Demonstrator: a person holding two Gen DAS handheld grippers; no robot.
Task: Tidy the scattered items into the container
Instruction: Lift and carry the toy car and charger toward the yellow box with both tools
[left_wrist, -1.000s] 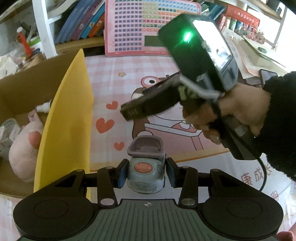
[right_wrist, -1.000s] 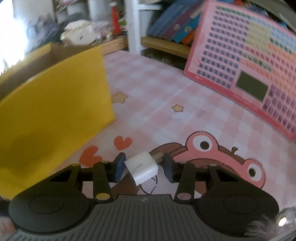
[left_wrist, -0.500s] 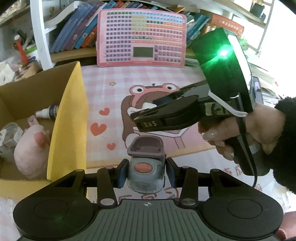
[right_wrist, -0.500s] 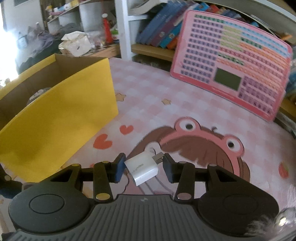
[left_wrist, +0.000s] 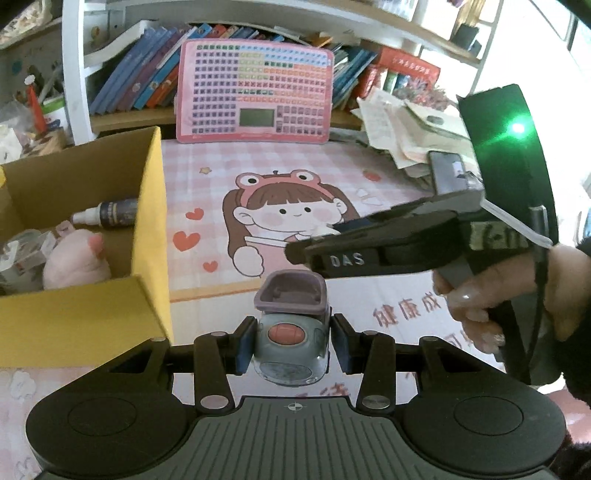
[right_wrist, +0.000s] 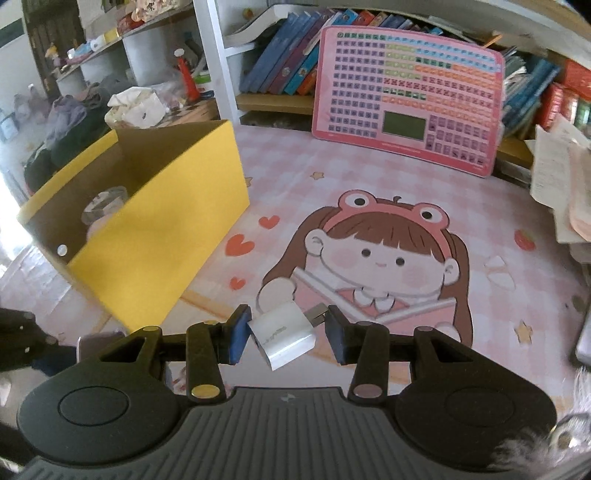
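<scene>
Above the pink cartoon mat (left_wrist: 207, 177), the left gripper (left_wrist: 291, 339) clamped a grey toy car (left_wrist: 291, 343) with a red button. The right gripper (right_wrist: 288, 332) pinched a white charger plug (right_wrist: 282, 334), tilted, beside the yellow box (right_wrist: 162, 229).

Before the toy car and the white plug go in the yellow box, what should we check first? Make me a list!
1. Left tool grips the toy car: ok, pads press both its sides.
2. Right tool grips the white plug: ok, though it sits tilted between the pads.
3. Yellow box is open on top: ok.
4. Room left inside the box: ok; the pink plush and small bottle leave bare floor.
5. Tools are above the box opening: not ok, both are beside it, over the mat.
6. Tools are clear of each other: cannot tell; they look close in the left wrist view.
</scene>
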